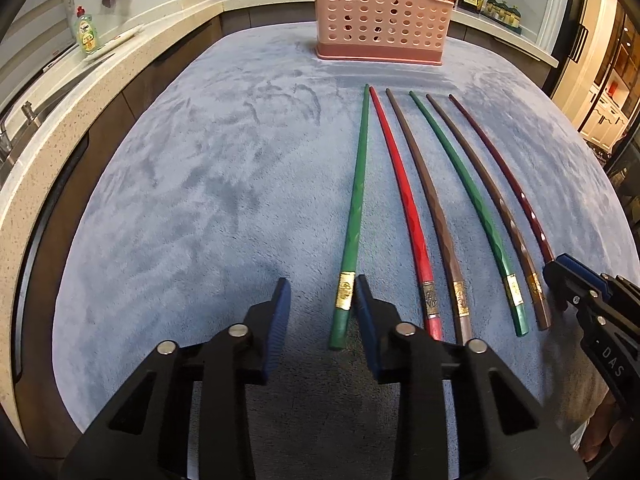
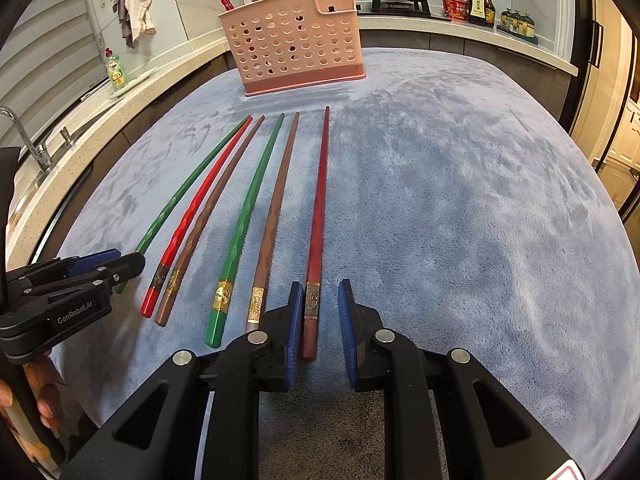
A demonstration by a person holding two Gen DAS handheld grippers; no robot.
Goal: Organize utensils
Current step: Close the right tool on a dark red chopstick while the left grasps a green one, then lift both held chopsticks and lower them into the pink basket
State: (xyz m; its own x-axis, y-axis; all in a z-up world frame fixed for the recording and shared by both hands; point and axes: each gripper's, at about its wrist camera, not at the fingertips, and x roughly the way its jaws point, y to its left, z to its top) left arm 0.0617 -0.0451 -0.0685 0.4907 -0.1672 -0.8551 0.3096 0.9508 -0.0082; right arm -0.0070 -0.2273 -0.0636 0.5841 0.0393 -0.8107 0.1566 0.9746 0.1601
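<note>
Six chopsticks flat on blue-grey cloth, side by side, tips toward pink perforated holder (image 2: 298,42): green chopstick (image 1: 355,208), red chopstick (image 1: 400,200), brown chopstick (image 1: 426,200), second green chopstick (image 2: 246,216), second brown chopstick (image 2: 276,216), dark red chopstick (image 2: 318,216). Gold bands near thick ends. Holder upright at far edge, two chopsticks standing inside.

We record only what escapes us:
- pink holder (image 1: 380,12), far ahead of the left gripper (image 1: 323,307): top cut by the frame edge; contents indistinct through the holes.
- bottle labels (image 2: 476,2), far ahead and right of the right gripper (image 2: 319,320): too small to read.
- brown chopstick (image 2: 276,216): butt end hidden behind our right claw's left finger.
</note>
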